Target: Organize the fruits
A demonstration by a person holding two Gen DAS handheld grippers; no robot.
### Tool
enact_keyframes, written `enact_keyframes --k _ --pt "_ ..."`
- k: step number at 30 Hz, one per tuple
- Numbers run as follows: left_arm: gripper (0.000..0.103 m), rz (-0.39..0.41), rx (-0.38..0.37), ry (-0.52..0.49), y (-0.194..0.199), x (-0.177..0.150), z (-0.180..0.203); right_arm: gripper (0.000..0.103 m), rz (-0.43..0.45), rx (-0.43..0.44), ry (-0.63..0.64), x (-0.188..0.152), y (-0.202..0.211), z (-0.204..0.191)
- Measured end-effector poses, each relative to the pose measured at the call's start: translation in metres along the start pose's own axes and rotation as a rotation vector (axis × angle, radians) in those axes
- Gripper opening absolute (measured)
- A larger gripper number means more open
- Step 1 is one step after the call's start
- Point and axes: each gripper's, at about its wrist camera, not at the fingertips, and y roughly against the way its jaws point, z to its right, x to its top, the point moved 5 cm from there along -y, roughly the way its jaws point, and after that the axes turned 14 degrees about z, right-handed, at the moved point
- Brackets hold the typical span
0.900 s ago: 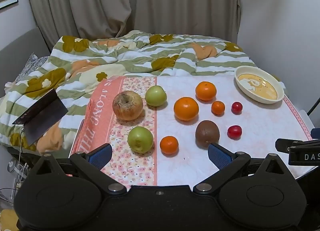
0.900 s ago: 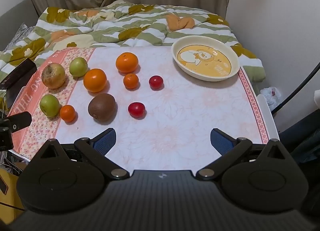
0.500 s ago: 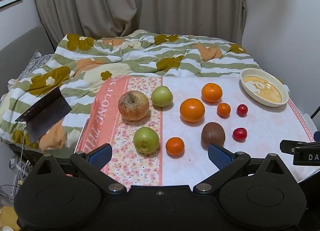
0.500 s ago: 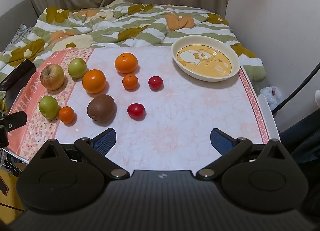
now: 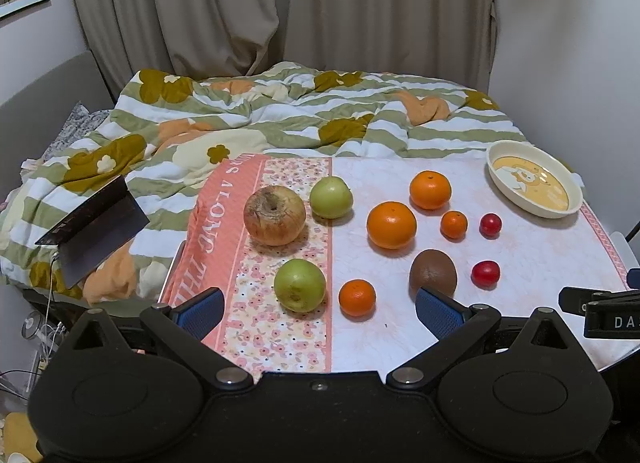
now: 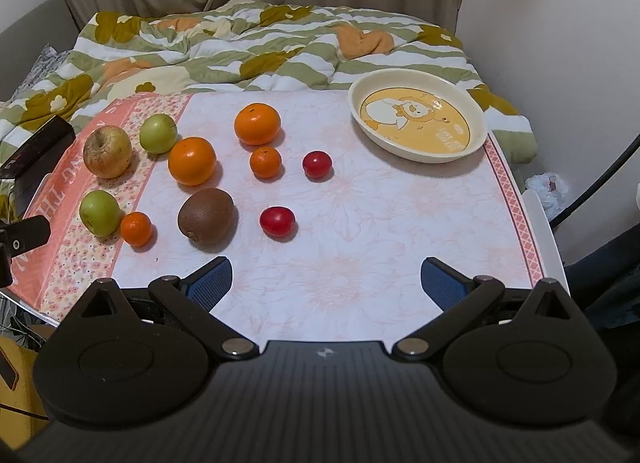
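Both tools, left tool [image 5: 318,309] and right tool [image 6: 326,279], are hanging wide open and empty; the left has been lifting away from the bowl [image 6: 478,125], so sorting is only starting.

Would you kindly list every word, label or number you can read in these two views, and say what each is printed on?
"ALONG THE", white capitals, further letters unclear: on the pink border of the tablecloth.
"DA", cut off by the frame edge: on the black device at the right of the left wrist view.
Small lettering inside the cartoon dish: too blurred to read.
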Motion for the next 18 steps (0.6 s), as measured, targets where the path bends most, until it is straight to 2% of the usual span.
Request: enact_keyframes --k 18 --pt "0.103 0.002 0.004 0.004 -0.0017 0.0004 -0.0038 0.103 -0.004 0.005 0.001 0.0014 -0.0021 -0.0062"
